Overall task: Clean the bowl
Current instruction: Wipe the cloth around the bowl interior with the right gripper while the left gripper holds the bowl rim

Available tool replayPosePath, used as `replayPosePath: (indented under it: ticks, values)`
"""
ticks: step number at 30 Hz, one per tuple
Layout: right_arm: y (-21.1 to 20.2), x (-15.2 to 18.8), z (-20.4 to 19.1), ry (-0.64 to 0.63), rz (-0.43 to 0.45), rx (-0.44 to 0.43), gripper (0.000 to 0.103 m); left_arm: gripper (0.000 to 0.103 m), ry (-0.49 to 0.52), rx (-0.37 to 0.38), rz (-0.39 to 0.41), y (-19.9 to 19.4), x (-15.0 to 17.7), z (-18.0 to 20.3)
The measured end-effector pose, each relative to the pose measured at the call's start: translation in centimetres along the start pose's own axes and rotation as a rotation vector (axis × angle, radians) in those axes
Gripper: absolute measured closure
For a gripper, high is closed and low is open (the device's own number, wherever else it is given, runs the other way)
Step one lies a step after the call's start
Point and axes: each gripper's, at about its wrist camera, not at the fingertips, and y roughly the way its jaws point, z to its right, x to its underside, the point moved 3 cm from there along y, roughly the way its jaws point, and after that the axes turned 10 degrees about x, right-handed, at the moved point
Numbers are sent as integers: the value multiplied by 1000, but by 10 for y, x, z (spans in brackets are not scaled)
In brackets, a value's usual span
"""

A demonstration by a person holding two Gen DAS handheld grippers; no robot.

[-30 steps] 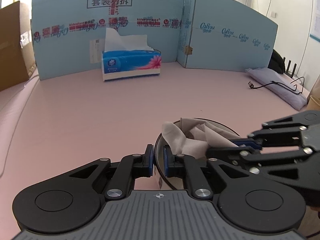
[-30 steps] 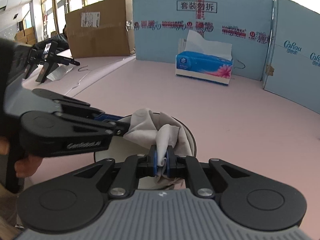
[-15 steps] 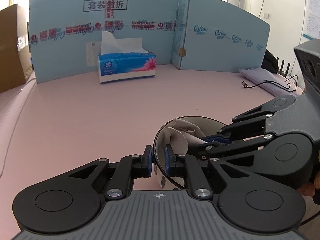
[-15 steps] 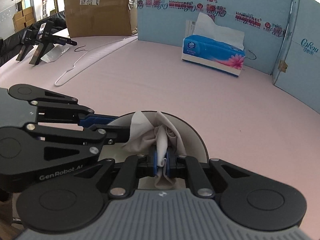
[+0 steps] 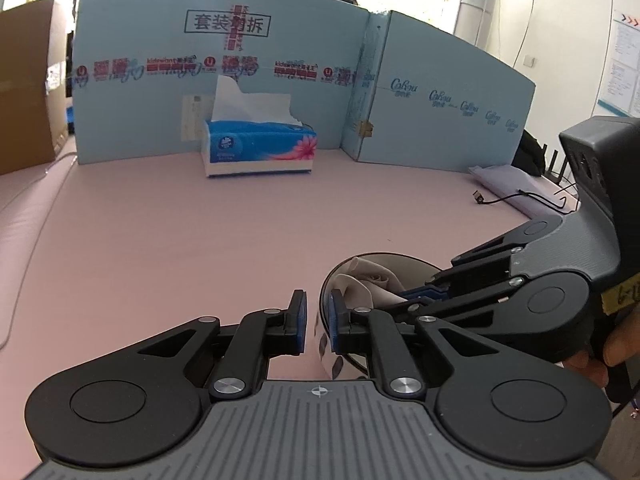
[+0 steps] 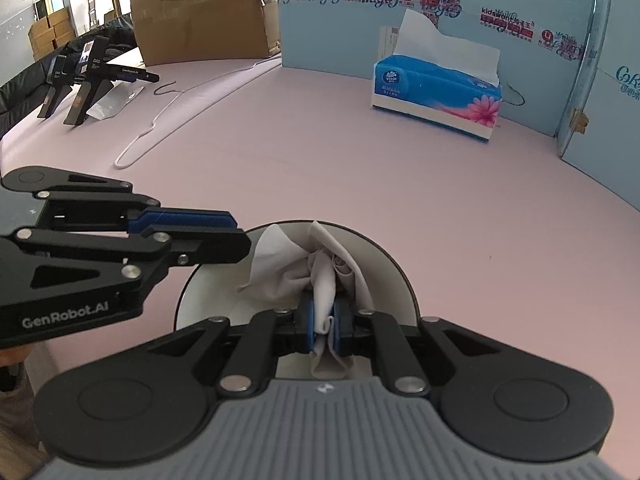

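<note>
On a pink tabletop (image 5: pixel 168 240), the left claw (image 5: pixel 318 322) pinches the near rim of a bowl (image 5: pixel 325 292) at lower centre of the left wrist view, its blue pads nearly together on either side of the rim. The right claw (image 6: pixel 323 326), seen at lower centre of its own view, is clamped narrow on a crumpled grey-white cloth (image 6: pixel 320 276) bunched inside the bowl (image 6: pixel 400 280). In the right wrist view the left claw (image 6: pixel 224 232) reaches in from the left edge to the bowl's rim; in the left wrist view the right claw (image 5: pixel 412 298) enters from the right, over the bowl. A blue tissue box (image 5: pixel 258 148) stands well apart at upper centre, before a light-blue cardboard screen (image 5: pixel 160 128).
</note>
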Motion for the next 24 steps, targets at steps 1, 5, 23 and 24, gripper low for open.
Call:
replayPosePath:
  ticks: [1, 5, 23, 24]
  values:
    - [0, 0, 0, 1, -1, -2, 90, 88, 1, 0, 2, -1, 0, 0]
    - [-1, -1, 1, 9, -7, -25, 90, 88, 0, -1, -1, 1, 1, 1]
    - [-22, 9, 6, -11, -3, -62, 92, 88, 12, -34, -71, 24, 0, 6]
    - [-23, 8, 4, -18, 7, -62, 91, 88, 13, -36, -71, 24, 0, 6]
